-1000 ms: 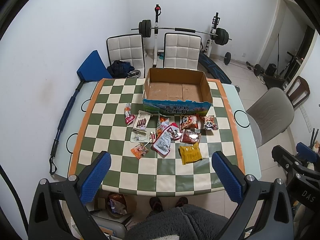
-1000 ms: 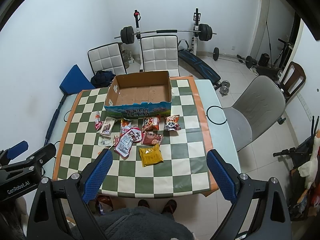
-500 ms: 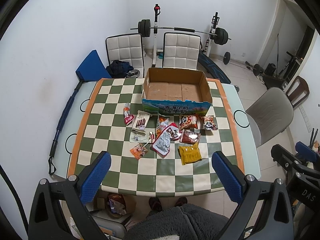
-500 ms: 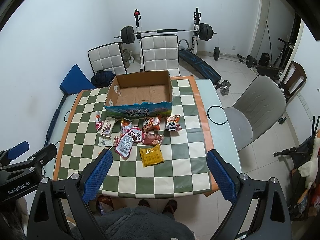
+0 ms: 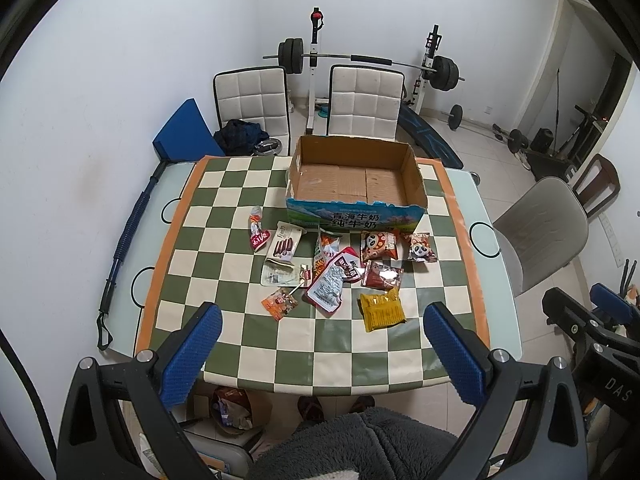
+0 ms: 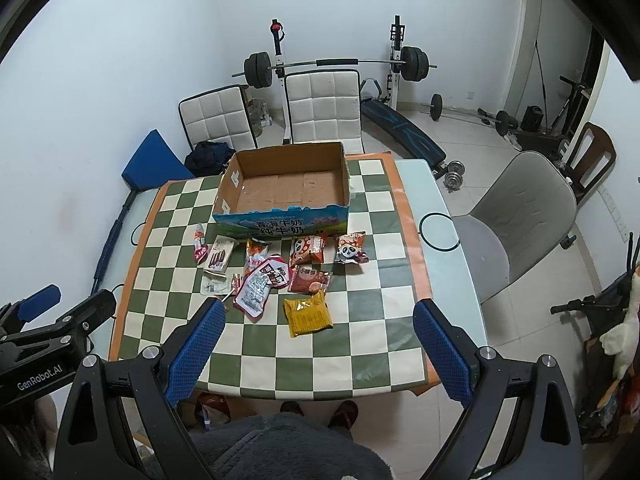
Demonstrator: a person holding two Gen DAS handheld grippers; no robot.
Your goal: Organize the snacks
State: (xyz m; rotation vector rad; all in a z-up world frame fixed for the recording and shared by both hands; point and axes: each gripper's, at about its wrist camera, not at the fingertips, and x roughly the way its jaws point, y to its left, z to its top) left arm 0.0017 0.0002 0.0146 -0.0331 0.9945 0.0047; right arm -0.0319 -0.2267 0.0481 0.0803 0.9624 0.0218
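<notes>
Covering the table (image 5: 496,280), a checkered cloth (image 5: 224,216) is seen; snack packets (image 5: 336,276) lie scattered before the cardboard box (image 5: 356,216). Left gripper (image 5: 320,356) and right gripper (image 6: 318,350) are held high, jaws wide apart.

Green-and-cream checked cloth (image 5: 224,216), orange border. Brown cardboard box (image 5: 352,180), blue printed front. Yellow packet (image 5: 382,311) at 6 o'clock of snacks. Blue fingers (image 5: 192,354).

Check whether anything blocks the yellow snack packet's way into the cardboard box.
The yellow snack packet lies nearest the person; other packets, including the dark red one, lie between it and the cardboard box. Lifted over them, nothing visible blocks it.
</notes>
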